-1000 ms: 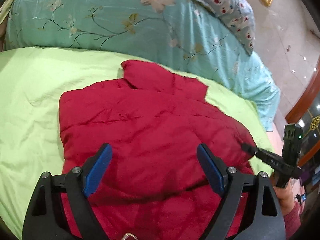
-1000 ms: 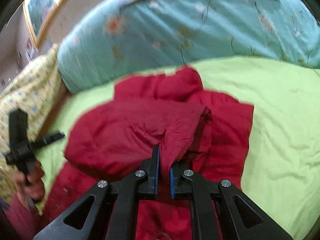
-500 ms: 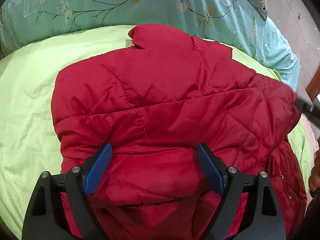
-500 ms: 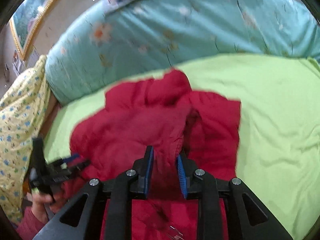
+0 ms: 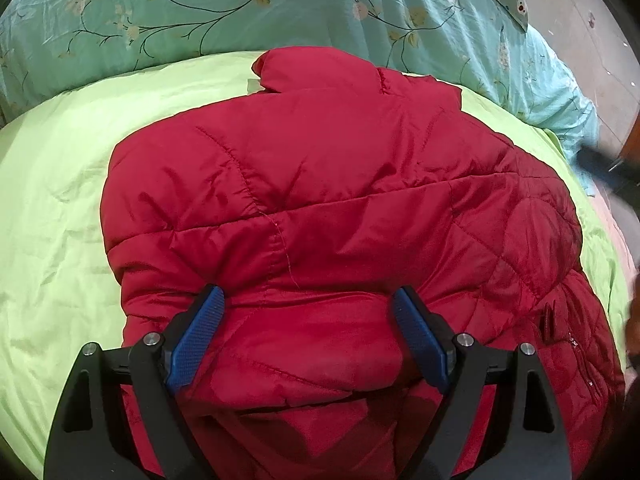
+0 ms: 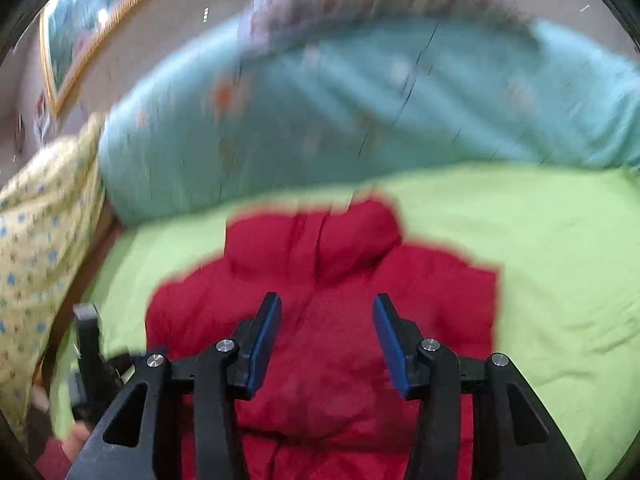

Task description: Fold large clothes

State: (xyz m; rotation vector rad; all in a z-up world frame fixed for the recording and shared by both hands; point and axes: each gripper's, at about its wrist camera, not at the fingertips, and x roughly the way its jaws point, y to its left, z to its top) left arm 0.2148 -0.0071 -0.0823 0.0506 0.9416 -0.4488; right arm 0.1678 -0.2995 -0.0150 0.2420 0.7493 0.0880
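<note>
jacket (image 5: 332, 208) mid-frame on the sheet (image 5: 52, 208), collar toward top | left claw (image 5: 308, 336) wide, straddling its near hem, nearest | right claw (image 6: 326, 340) has just been opening, nothing pinched

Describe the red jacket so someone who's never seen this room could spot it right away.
Find the bed's lime-green sheet, below the turquoise floral quilt. In the middle of it lies the red jacket: puffy, quilted with stitched lines, collar toward the quilt. Nothing else on the bed is red.
</note>
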